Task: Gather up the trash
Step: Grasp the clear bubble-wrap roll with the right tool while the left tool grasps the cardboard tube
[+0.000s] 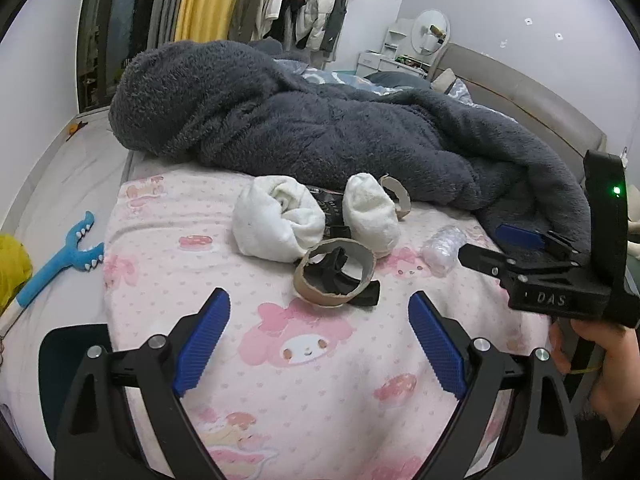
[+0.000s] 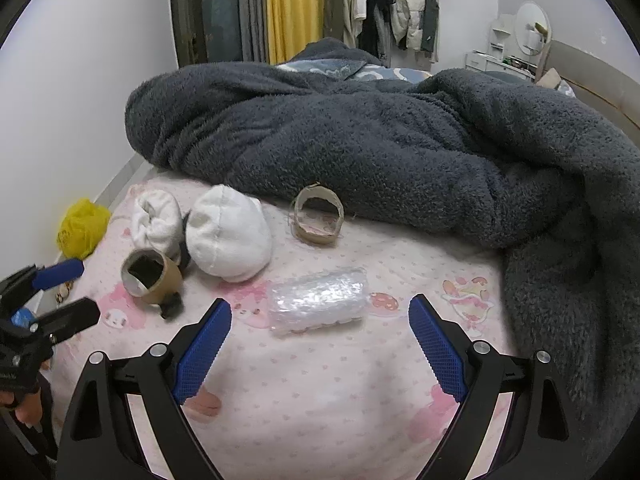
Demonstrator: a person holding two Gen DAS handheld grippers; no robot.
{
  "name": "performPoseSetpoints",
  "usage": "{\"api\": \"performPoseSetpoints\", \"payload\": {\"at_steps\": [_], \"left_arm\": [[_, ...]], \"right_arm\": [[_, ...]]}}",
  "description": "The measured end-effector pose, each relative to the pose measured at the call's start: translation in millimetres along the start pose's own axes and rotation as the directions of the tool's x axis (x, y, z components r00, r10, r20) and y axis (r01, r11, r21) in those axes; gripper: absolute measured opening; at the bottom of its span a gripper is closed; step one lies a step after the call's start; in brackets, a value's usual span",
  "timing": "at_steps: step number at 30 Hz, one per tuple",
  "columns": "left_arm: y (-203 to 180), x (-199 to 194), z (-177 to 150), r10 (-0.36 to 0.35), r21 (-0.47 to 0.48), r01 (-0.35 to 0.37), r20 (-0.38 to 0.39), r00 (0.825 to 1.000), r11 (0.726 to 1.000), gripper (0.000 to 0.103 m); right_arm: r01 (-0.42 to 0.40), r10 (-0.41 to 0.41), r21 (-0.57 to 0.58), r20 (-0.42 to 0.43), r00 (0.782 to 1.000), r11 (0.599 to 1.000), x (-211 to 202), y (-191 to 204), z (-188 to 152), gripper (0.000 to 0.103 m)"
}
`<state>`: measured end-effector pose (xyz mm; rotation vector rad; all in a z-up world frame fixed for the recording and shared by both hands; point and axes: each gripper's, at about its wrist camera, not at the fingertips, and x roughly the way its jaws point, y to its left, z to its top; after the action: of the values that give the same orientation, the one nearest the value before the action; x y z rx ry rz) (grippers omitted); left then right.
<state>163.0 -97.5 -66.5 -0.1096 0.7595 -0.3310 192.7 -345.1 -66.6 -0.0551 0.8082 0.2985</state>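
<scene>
On the pink printed bedsheet (image 2: 320,380): a torn brown cardboard tape ring (image 1: 335,272) lies on its side over a black scrap (image 1: 366,298), touching two rolled white socks. A second cardboard ring (image 2: 318,216) stands at the grey blanket's edge. A crumpled clear plastic wrapper (image 2: 318,306) lies flat, apart from both.

Home bedroom: bed (image 1: 280,360) w/ fleece blanket (image 2: 380,140), hung clothes (image 1: 312,4)
</scene>
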Motion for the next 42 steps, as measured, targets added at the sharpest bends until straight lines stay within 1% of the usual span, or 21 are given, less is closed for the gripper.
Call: {"api": "performPoseSetpoints", "payload": {"at_steps": [3,9,14,17,21,27,28,29,31,34,37,42], "left_arm": [[-4.6,8.3,0.3,0.023,-0.001,-0.023,-0.007,1.0,1.0,0.092],[-9.4,22.5,3.8,0.068,-0.033,-0.069,-0.01,0.998,0.997,0.09],[-10.8,30.3,6.9,0.08,-0.061,-0.08,-0.004,0.997,0.995,0.089],[-9.9,37.2,6.2,0.093,-0.08,-0.093,-0.013,0.996,0.992,0.085],[-10.8,46.0,5.3,0.087,-0.095,-0.09,-0.03,0.996,0.991,0.082],[-7.9,51.7,7.5,0.087,-0.121,-0.09,-0.03,0.996,0.989,0.075],[-7.8,52.0,7.8,0.087,-0.121,-0.091,-0.03,0.996,0.989,0.074],[-7.9,52.4,7.8,0.088,-0.119,-0.091,-0.031,0.996,0.989,0.074],[-8.1,53.0,7.7,0.085,-0.118,-0.088,-0.033,0.996,0.989,0.067],[-6.7,54.3,8.4,0.078,-0.12,-0.082,-0.036,0.996,0.989,0.061],[-5.7,54.1,9.0,0.068,-0.116,-0.072,-0.039,0.997,0.991,0.06],[-5.2,49.7,9.4,0.047,-0.108,-0.051,-0.039,0.998,0.993,0.06]], "right_arm": [[0.009,-0.009,-0.038,0.006,1.0,0.999,2.2,-3.0,-1.0,0.091],[0.007,-0.008,-0.083,-0.006,1.0,0.997,9.8,-5.2,-5.8,0.091],[0.001,-0.002,-0.109,-0.014,1.0,0.994,14.9,-6.1,-10.0,0.091],[-0.009,0.006,-0.11,-0.02,1.0,0.994,20.6,-9.4,-11.5,0.091],[-0.019,0.016,-0.113,-0.022,1.0,0.993,26.9,-12.8,-13.1,0.091],[-0.023,0.022,-0.116,-0.011,1.0,0.993,32.0,-15.8,-11.9,0.091],[-0.022,0.021,-0.116,-0.01,1.0,0.993,32.5,-16.1,-11.5,0.092],[-0.018,0.017,-0.115,-0.007,1.0,0.993,33.0,-16.6,-10.9,0.094],[-0.01,0.011,-0.11,0.008,1.0,0.994,32.3,-17.7,-9.5,0.097],[-0.041,0.043,-0.088,0.029,0.999,0.995,30.0,-20.6,-7.8,0.098],[-0.069,0.072,-0.068,0.036,0.997,0.995,31.5,-22.3,-5.8,0.099],[-0.063,0.064,-0.075,0.006,0.998,0.995,42.2,-17.0,-5.4,0.099]]}}
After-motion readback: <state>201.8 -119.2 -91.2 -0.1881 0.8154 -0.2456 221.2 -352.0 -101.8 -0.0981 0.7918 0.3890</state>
